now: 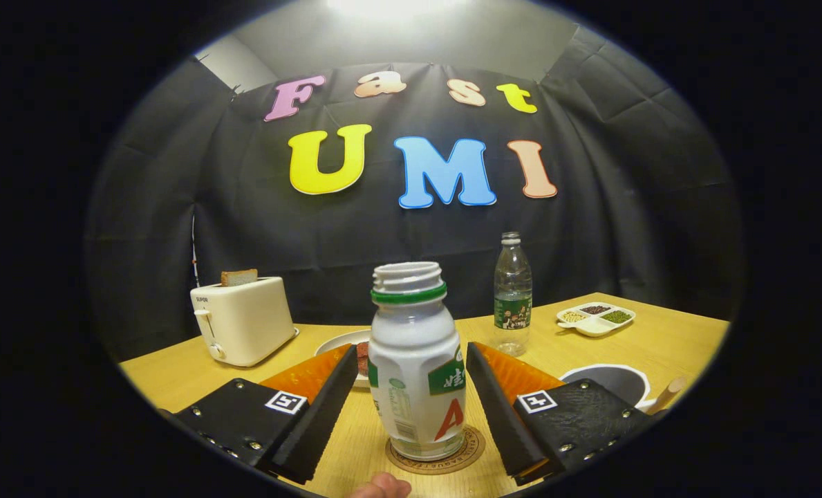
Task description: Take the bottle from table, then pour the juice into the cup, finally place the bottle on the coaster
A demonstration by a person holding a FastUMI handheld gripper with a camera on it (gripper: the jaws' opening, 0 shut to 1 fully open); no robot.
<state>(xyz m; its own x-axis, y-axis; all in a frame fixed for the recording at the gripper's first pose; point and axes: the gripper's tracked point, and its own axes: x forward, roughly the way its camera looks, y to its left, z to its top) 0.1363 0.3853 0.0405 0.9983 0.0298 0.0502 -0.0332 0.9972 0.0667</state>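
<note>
The white juice bottle (416,360), uncapped with a green neck ring, stands upright on the round cork coaster (471,451) on the wooden table (666,342). My gripper (412,354) is open, with one finger on each side of the bottle and a clear gap at both sides. Neither finger touches it. The white cup (594,370) sits just beyond the right finger, partly hidden by it, and its contents cannot be made out.
A cream toaster (243,318) with bread in it stands at the back left. A white plate (338,342) lies behind the left finger. A clear water bottle (512,294) and a divided snack dish (596,318) stand at the back right. A person's fingertip (381,487) shows nearest me.
</note>
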